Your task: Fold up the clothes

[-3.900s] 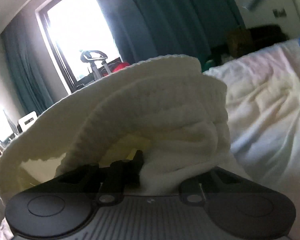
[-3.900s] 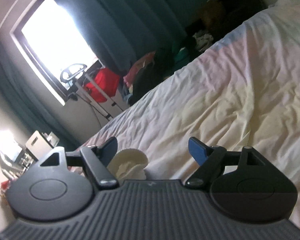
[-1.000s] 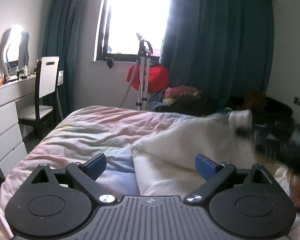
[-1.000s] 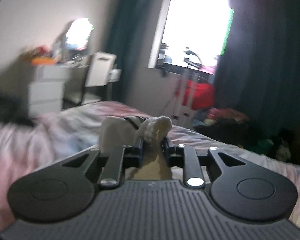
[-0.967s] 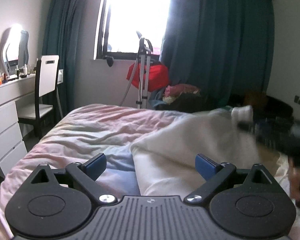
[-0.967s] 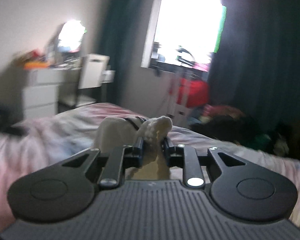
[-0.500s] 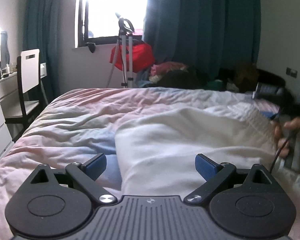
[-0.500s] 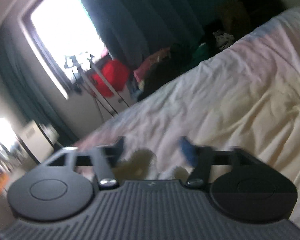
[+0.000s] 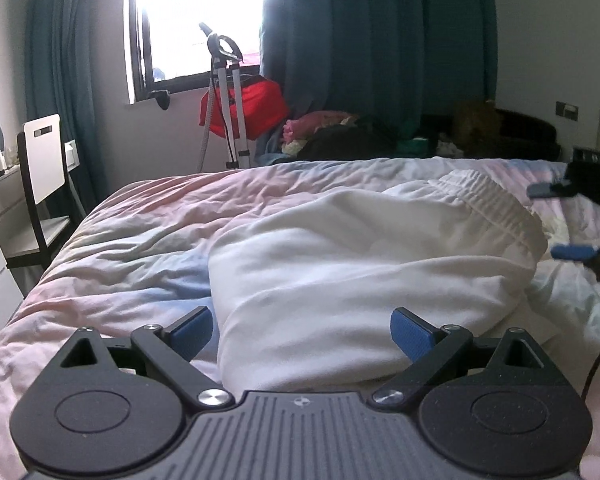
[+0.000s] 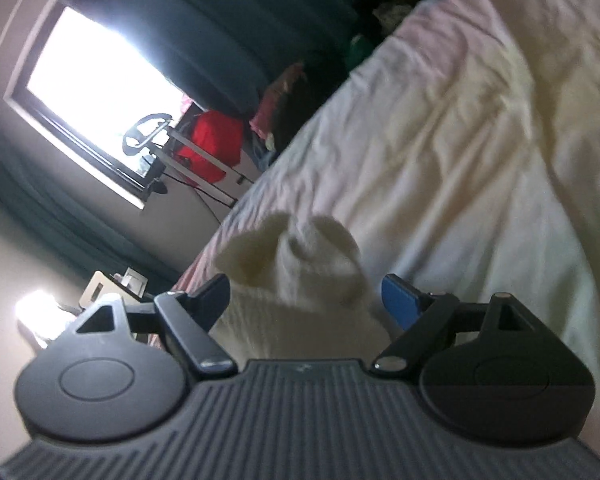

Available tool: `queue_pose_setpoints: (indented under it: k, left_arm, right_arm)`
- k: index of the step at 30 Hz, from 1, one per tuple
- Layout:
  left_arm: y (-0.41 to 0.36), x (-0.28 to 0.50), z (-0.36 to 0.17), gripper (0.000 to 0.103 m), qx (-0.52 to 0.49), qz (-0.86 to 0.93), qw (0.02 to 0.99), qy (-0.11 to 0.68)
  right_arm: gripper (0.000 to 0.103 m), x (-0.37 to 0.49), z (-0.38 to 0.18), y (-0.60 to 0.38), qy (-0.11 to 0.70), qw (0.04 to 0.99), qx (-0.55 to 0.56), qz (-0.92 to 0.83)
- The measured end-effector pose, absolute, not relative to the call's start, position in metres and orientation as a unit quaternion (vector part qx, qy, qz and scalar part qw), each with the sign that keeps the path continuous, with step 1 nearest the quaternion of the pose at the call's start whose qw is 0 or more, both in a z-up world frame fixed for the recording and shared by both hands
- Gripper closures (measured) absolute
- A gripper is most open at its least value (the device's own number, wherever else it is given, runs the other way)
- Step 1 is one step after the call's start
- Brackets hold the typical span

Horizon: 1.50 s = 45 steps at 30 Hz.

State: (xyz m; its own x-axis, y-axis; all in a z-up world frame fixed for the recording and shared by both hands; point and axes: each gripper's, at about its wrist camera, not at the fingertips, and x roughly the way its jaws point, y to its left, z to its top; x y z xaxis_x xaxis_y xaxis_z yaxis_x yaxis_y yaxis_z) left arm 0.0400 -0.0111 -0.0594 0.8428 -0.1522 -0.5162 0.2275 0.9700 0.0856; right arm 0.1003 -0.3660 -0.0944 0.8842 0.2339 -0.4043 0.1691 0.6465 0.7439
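A white garment (image 9: 360,264) with a ribbed elastic waistband lies folded over on the bed (image 9: 140,220). My left gripper (image 9: 302,330) is open and empty, with the near end of the garment between its blue pads. My right gripper (image 10: 306,300) is open, and a bunched ribbed corner of the garment (image 10: 300,260) sits loose between its fingers. The right gripper also shows at the right edge of the left wrist view (image 9: 568,220), just beyond the waistband.
The bed has a crumpled pale pink and white duvet (image 10: 480,140). Beyond its far edge stand a tripod with a red bag (image 9: 240,112), a pile of clothes (image 9: 340,136), teal curtains and a window. A chair (image 9: 44,184) and a white dresser stand at the left.
My right gripper has let go of the garment corner and opened. The garment has been laid down over itself on the bed. My left gripper stays open over the near end.
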Motion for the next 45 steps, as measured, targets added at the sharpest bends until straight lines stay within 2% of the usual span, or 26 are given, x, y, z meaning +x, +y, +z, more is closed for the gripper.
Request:
queue_pose_setpoints:
  k: [7,9,10,11,14,18,22,25,28,29,32,33,35,41,45]
  left_arm:
    - [-0.015,0.040,-0.068,0.006,0.063,-0.086,0.954,0.280]
    - [-0.015,0.041,-0.070,0.006,0.059,-0.081,0.954,0.282]
    - [-0.014,0.041,-0.070,0.006,0.052,-0.079,0.954,0.283]
    - [-0.012,0.041,-0.070,0.006,0.043,-0.078,0.954,0.285]
    - [-0.005,0.042,-0.067,0.006,0.012,-0.078,0.956,0.283]
    - [0.007,0.048,-0.066,0.006,-0.037,-0.078,0.953,0.291]
    - [0.019,0.054,-0.066,0.006,-0.087,-0.078,0.947,0.300]
    - [0.028,0.059,-0.065,0.006,-0.124,-0.077,0.941,0.306]
    - [0.038,0.065,-0.070,0.006,-0.157,-0.071,0.932,0.319]
    - [0.041,0.066,-0.071,0.006,-0.166,-0.070,0.929,0.322]
    - [0.050,0.071,-0.078,0.006,-0.200,-0.071,0.918,0.336]
    - [0.052,0.073,-0.081,0.006,-0.209,-0.072,0.914,0.341]
    - [0.056,0.075,-0.085,0.006,-0.225,-0.071,0.907,0.348]
    - [0.068,0.088,-0.100,0.006,-0.271,-0.059,0.888,0.367]
    - [0.069,0.094,-0.104,0.006,-0.286,-0.075,0.881,0.369]
  right_arm:
    - [0.020,0.117,-0.110,-0.337,0.265,0.891,0.365,0.044]
    - [0.030,0.116,-0.110,-0.330,0.252,0.906,0.339,0.041]
    - [0.039,0.115,-0.111,-0.328,0.247,0.909,0.334,0.039]
    - [0.054,0.113,-0.109,-0.329,0.245,0.909,0.334,0.037]
    - [0.060,0.103,-0.098,-0.341,0.227,0.900,0.369,0.048]
    - [0.061,0.086,-0.084,-0.360,0.196,0.879,0.431,0.063]
    - [0.060,0.092,-0.114,-0.374,0.249,0.858,0.449,0.014]
    - [0.053,0.095,-0.141,-0.383,0.274,0.820,0.502,0.021]
    - [0.038,0.104,-0.139,-0.380,0.287,0.822,0.491,0.043]
    - [0.030,0.108,-0.139,-0.376,0.299,0.826,0.475,0.050]
    - [0.027,0.119,-0.143,-0.365,0.328,0.833,0.441,0.064]
    - [0.021,0.122,-0.146,-0.363,0.330,0.831,0.442,0.067]
    - [0.018,0.128,-0.151,-0.360,0.334,0.829,0.443,0.072]
    - [0.017,0.139,-0.151,-0.344,0.332,0.832,0.429,0.120]
    - [0.017,0.132,-0.136,-0.344,0.293,0.837,0.436,0.155]
